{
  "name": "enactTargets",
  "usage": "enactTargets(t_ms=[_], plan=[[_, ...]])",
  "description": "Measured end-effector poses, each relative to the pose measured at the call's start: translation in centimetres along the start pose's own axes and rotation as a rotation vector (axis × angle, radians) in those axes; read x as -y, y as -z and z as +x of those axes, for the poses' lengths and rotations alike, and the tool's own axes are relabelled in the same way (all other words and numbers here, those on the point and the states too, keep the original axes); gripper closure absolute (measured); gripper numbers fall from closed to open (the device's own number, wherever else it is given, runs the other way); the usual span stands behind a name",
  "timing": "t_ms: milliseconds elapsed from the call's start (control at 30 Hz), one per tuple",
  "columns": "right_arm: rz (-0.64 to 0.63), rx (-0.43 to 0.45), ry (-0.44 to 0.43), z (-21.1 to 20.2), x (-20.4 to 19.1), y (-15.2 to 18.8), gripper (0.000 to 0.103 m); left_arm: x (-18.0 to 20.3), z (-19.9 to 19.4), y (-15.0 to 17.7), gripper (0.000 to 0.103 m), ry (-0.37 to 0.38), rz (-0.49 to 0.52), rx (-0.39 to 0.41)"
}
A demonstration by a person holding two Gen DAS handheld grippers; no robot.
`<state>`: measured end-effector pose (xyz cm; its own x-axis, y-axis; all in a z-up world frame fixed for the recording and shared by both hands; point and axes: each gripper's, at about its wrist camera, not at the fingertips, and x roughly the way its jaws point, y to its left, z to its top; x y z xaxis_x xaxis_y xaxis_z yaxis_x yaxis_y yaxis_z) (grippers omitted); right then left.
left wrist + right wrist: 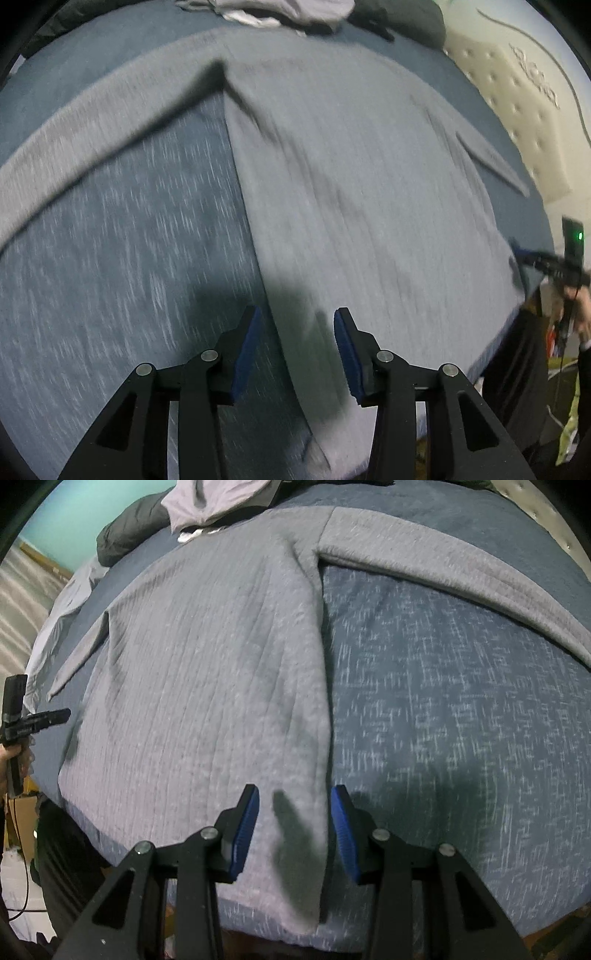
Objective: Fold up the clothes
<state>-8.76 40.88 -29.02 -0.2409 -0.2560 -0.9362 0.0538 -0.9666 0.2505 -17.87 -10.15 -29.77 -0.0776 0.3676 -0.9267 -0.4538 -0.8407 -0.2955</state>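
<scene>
A grey knit sweater (369,184) (203,664) lies flat on a blue speckled bed cover (110,258) (461,720), hem toward me. One sleeve (92,122) stretches out to the left in the left wrist view. The other sleeve (461,576) runs out to the right in the right wrist view. My left gripper (295,317) hangs open above the sweater's left side edge near the hem. Over the right side edge near the hem, my right gripper (293,794) is open too. Neither pad touches cloth. Each gripper also shows small at the other view's border: right gripper (517,253), left gripper (62,714).
At the far end of the bed sits a pile of clothes: a pale lavender garment (288,9) (210,498) and a dark one (406,18) (129,531). A cream tufted mattress (517,110) stands beyond the bed. The bed's near edge runs just under both grippers.
</scene>
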Motion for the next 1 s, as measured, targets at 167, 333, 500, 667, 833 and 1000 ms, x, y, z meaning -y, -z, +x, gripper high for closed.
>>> enactTargets(t_ms=[167,333,500,667,833,1000], plan=[[-0.014,-0.021,0.02,-0.1,-0.3,0.9,0.062,0.8,0.8,2.3,0.058,-0.019,0.02,-0.034],[-0.009,-0.03,0.014,-0.2,-0.1,1.8,0.062,1.8,1.1,3.4,0.059,-0.022,0.043,-0.044],[-0.024,-0.034,0.002,-0.5,-0.6,2.5,0.062,2.6,0.5,3.7,0.059,-0.023,0.045,-0.033],[-0.051,-0.051,0.003,-0.1,-1.2,3.0,0.062,3.5,0.5,4.1,0.058,-0.036,0.066,-0.054],[-0.066,-0.078,0.003,1.3,-1.9,3.2,0.069,3.9,1.7,4.5,0.058,-0.069,0.082,-0.084],[-0.097,-0.075,0.001,1.7,-2.6,3.2,0.089,3.8,2.7,4.8,0.059,-0.071,0.092,-0.107]])
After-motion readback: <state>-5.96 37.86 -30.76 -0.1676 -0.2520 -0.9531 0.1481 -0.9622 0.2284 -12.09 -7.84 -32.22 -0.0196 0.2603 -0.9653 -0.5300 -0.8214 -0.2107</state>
